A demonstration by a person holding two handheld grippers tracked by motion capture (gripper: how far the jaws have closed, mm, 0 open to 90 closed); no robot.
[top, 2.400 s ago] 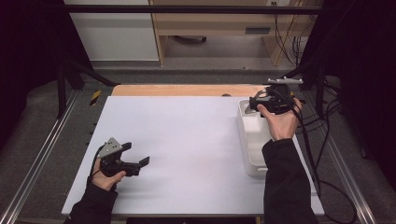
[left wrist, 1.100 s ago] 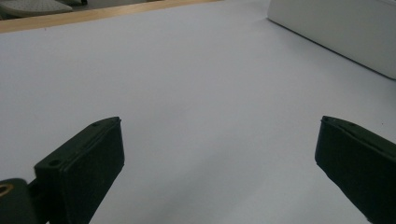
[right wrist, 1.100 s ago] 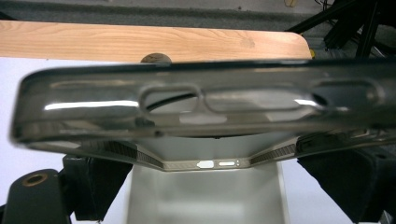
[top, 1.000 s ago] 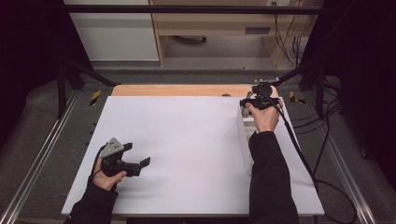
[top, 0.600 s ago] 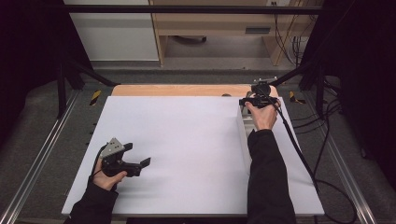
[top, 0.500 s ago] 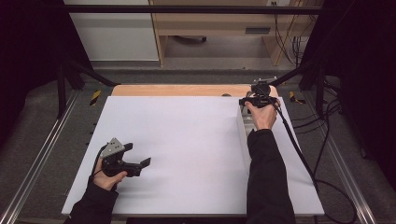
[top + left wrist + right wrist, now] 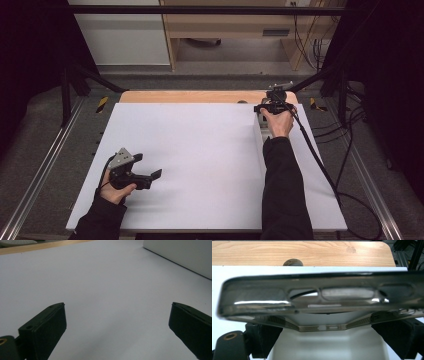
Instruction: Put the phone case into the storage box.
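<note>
Phone case (image 7: 319,302) between right fingers (image 7: 265,340).

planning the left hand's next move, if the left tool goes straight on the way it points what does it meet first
Probably the white tray. The left tool stands open over the bare white tabletop, and the tray's wall is the only thing ahead, to the right; depth is unclear.

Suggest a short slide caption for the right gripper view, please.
Right gripper holding a clear phone case between its fingers above a white tray.
</note>
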